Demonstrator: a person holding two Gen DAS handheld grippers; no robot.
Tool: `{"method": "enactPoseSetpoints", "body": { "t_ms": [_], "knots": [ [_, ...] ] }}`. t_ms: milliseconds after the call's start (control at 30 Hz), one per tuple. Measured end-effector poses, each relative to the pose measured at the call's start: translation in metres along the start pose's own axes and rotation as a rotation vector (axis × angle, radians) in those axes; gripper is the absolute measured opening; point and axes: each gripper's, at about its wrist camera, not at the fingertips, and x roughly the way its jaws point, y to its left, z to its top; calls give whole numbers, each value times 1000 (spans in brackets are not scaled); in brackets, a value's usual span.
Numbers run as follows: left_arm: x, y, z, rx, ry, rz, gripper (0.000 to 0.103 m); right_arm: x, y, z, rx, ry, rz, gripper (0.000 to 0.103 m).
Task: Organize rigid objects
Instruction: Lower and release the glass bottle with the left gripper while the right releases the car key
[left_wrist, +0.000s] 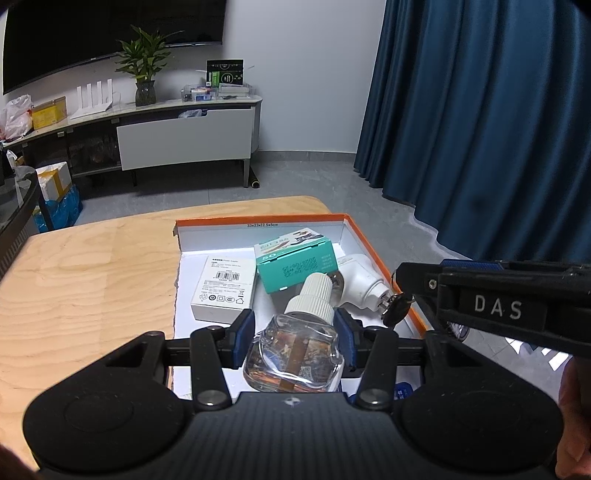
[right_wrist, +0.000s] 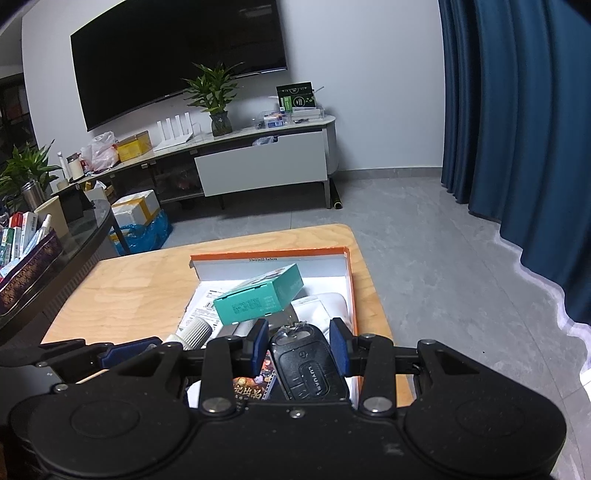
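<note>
A: Two grippers, both loaded. Left gripper has its jaws clamped on a clear glass bottle with a ribbed white screw cap; blue pads press both sides of the glass body. The cap points away from the camera and tilts up.

B: Where is the bottle relative to the box?

A: Over the near end of the shallow orange-edged cardboard box with white inside, which sits on the light plywood counter. Cannot tell whether the bottle touches the box floor.

B: Right side?

A: Right gripper has its jaws closed around a black car key fob with embossed buttons. The fob lies lengthwise between the blue fingers, over the box's near right corner. From the left camera, the right gripper comes in from the right edge, and the fob's key ring hangs just beside the orange wall.

B: Box contents?

A: Flat white carton with printed label and barcode at the left. A teal rectangular carton rests tilted, propped on other items in the middle. A white plastic plug adapter lies on its side at the right, its metal prongs facing the near wall. The bottle cap overlaps the teal carton in view; contact unclear.

B: Anything under the right gripper?

A: A dark printed card with orange characters, partly hidden by the gripper body.
</note>
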Motion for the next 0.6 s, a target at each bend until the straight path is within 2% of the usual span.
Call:
{"method": "enactPoseSetpoints", "body": {
  "t_ms": [167, 267, 367, 400, 467, 600],
  "knots": [
    [8, 1, 0, -15, 14, -14, 48, 10, 0, 0, 4, 18, -7, 46],
    [15, 1, 0, -23, 23, -28, 48, 11, -2, 1, 8, 16, -2, 55],
    [20, 1, 0, -47, 26, -56, 50, 6, -5, 1, 9, 10, -14, 56],
    [20, 0, 0, -50, 22, -62, 52, 3, -6, 1, 13, 5, -18, 58],
    [21, -3, 2, -51, 19, -69, 69, -5, -9, 1, 23, -10, -28, 63],
    [15, -5, 3, -65, 22, -72, 82, -26, -14, -1, 31, -33, -30, 70]
  ]
}}
